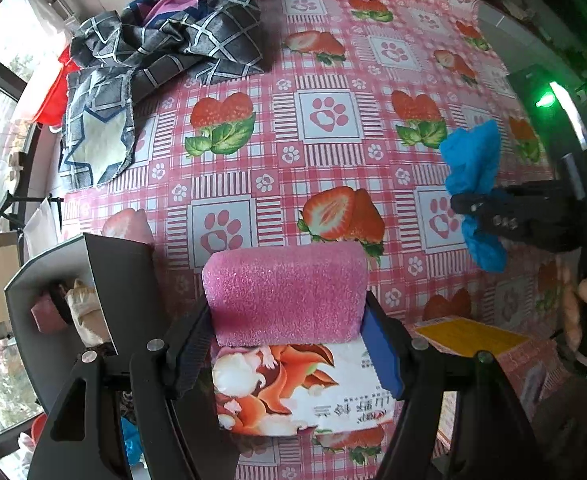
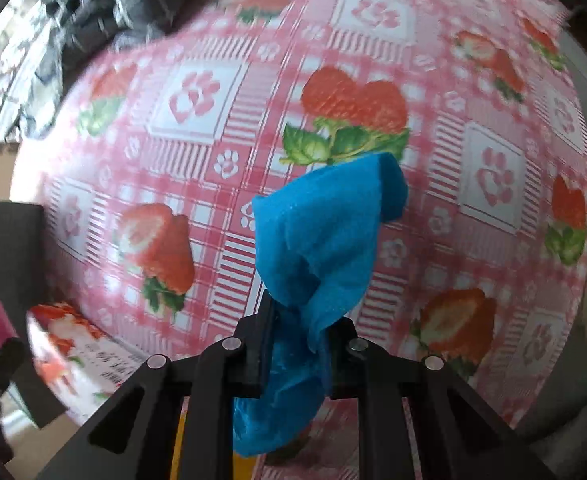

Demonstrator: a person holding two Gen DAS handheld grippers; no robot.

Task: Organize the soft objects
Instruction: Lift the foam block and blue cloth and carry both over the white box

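While the left gripper [image 1: 289, 344] clamps a pink foam block [image 1: 285, 292] between its two fingers, the block sits crosswise at about 6 o'clock in the left wrist view, its rough top facing the camera. Directly beneath it, between the same fingers, lies a white packet [image 1: 293, 388] printed with an orange cartoon animal and some lettering; whether the fingers also press on the packet cannot be told. Everything rests over a tablecloth [image 1: 333, 80] patterned with strawberries and paw prints on pink checks.

At 3 o'clock in that view the right gripper [image 1: 469, 204] grips a crumpled blue cloth [image 1: 473, 152], which bulges out above and below its dark fingers. The right wrist view, somewhat blurred, shows the same blue cloth [image 2: 325, 240] pinched between the right gripper [image 2: 297, 344] fingers, rising toward the picture's centre and also hanging down toward 6 o'clock.

At 11 o'clock in the left wrist view a grey checked fabric heap [image 1: 153, 48] lies bunched on the tablecloth, well apart from both grippers. A dark open-topped box [image 1: 73, 300] stands at 8 o'clock, just beside the left gripper, with a few small items inside.
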